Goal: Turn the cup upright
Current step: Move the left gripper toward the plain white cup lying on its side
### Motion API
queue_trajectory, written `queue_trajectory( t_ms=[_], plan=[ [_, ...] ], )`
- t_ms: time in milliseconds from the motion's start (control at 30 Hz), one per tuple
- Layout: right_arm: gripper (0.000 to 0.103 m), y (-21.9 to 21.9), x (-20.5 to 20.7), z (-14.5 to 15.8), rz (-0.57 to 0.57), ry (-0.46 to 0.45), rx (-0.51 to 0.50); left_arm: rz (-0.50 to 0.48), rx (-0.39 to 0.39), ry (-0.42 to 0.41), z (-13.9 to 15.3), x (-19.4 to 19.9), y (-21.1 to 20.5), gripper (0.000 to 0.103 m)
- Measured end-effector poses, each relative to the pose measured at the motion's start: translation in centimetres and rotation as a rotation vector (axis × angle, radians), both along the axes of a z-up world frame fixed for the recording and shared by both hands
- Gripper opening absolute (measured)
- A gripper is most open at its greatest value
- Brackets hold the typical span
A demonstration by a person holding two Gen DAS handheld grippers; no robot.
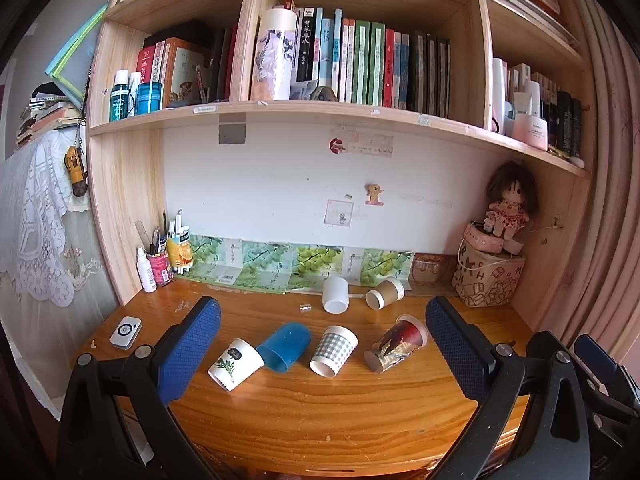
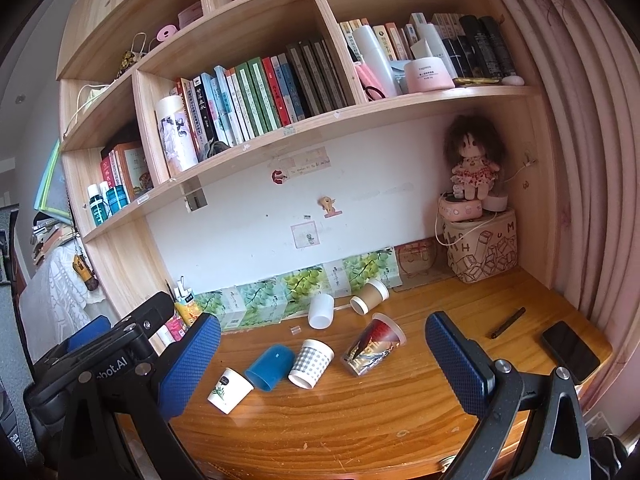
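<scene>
Bookshelves rise over a wooden desk [image 1: 360, 412] where six cups lie tipped on their sides: four in a row mid-desk, two nearer the back edge. Both the left gripper [image 1: 320, 360] and right gripper [image 2: 320, 364] hover with fingers spread wide, holding nothing, probably lining up an approach. Most centred is the checked cup [image 1: 334, 350], white with a grey grid, mouth facing the front edge.

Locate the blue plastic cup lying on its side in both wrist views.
Left wrist: blue plastic cup lies left of centre, between the white leaf-print paper cup and the grey checked paper cup.
Right wrist: same cup, lower left of centre, between the same two.
Shared landmark: the brown-haired doll at back right.
</scene>
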State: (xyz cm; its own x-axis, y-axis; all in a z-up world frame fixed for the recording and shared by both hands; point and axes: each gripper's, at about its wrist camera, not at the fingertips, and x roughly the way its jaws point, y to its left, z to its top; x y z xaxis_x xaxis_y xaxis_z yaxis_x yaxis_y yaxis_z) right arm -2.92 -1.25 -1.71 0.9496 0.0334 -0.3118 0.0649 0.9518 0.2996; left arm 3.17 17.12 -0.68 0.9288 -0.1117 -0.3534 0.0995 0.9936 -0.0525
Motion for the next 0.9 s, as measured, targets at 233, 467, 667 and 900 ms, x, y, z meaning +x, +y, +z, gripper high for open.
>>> queue_trajectory(
  t_ms=[233, 467, 667, 900],
  plan=[
    [0.103, -0.2, 1.7, -0.8, 0.015, 0.050, 0.036, 0.024, 0.042, 0.052, -0.4, 1.7, -0.2, 0.102],
    [0.103, -0.6, 3.3, -1.4, -0.015, 0.096, 0.038, -0.018, 0.051, 0.131, -1.3, 4.5, -1.1, 0.102],
    [0.103, -1.5, 5.5, -2.2, -0.036, 0.130, 0.053, -0.040, 0.082, 0.169, -2.2, 7.0, -2.3, 0.102],
    [0.103, -3.0, 9.1, -3.2, -0.056, 0.187, 0.084, -0.044, 0.095, 0.252, -3.1, 11.6, -2.8, 0.102]
  ],
)
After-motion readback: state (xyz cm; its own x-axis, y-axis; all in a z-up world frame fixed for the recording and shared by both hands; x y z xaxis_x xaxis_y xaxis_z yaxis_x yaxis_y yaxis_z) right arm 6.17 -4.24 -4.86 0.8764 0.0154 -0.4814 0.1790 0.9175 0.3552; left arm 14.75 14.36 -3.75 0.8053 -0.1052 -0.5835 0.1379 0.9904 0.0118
